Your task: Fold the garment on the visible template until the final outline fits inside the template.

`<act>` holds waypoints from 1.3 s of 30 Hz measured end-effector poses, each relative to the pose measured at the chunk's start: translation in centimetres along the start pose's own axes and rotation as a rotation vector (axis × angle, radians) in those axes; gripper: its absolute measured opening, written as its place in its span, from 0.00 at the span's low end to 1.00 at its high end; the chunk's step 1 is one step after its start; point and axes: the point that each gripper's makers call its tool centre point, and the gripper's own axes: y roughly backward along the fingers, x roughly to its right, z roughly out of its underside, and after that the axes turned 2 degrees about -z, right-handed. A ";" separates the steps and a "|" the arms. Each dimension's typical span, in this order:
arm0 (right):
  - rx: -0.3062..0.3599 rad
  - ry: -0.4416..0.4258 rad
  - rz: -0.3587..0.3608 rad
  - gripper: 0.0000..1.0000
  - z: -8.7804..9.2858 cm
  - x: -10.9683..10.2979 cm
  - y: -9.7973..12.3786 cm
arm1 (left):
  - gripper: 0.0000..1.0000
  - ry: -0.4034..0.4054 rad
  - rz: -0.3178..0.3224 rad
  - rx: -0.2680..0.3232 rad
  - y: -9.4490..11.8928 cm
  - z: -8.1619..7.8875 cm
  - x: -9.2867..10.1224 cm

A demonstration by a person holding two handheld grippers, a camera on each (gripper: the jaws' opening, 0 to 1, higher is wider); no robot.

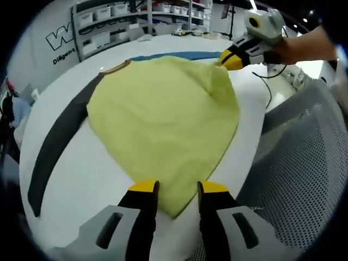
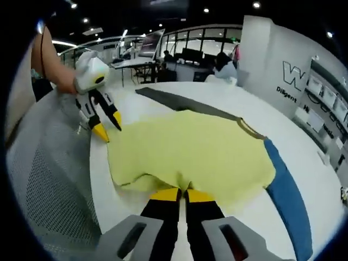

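Observation:
A yellow garment (image 1: pixel 163 119) lies spread on the white table (image 1: pixel 81 179), its brown-trimmed neckline (image 1: pixel 117 66) at the far side. A dark grey band (image 1: pixel 57 141) and a blue band (image 1: pixel 174 55) run out from the neckline along the cloth's edges. My left gripper (image 1: pixel 179 187) is open, and a corner of the cloth lies between its jaws. The right gripper (image 1: pixel 232 61) pinches the far corner. In the right gripper view, my right gripper (image 2: pixel 183 194) is shut on the garment's (image 2: pixel 196 147) near edge, and the left gripper (image 2: pixel 109 126) stands open at its left corner.
A grey mesh chair (image 1: pixel 304 163) (image 2: pixel 54 179) stands against the table's edge beside both grippers. A black cable (image 1: pixel 269 87) trails near the right gripper. Shelves with boxes (image 1: pixel 109 22) and desks (image 2: pixel 190 60) stand beyond the table. White tabletop (image 2: pixel 217 92) surrounds the cloth.

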 end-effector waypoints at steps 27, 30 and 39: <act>-0.124 0.187 -0.169 0.08 1.8 -4.4 -5.7 | 0.30 0.040 -0.004 -0.009 0.1 0.2 0.0; -0.124 0.175 -0.157 0.02 1.8 -4.0 -5.5 | 0.31 0.045 -0.007 -0.008 0.1 0.2 0.0; -0.061 0.152 -0.092 0.00 0.6 -1.5 -1.0 | 0.28 0.034 -0.004 -0.009 0.3 0.4 0.1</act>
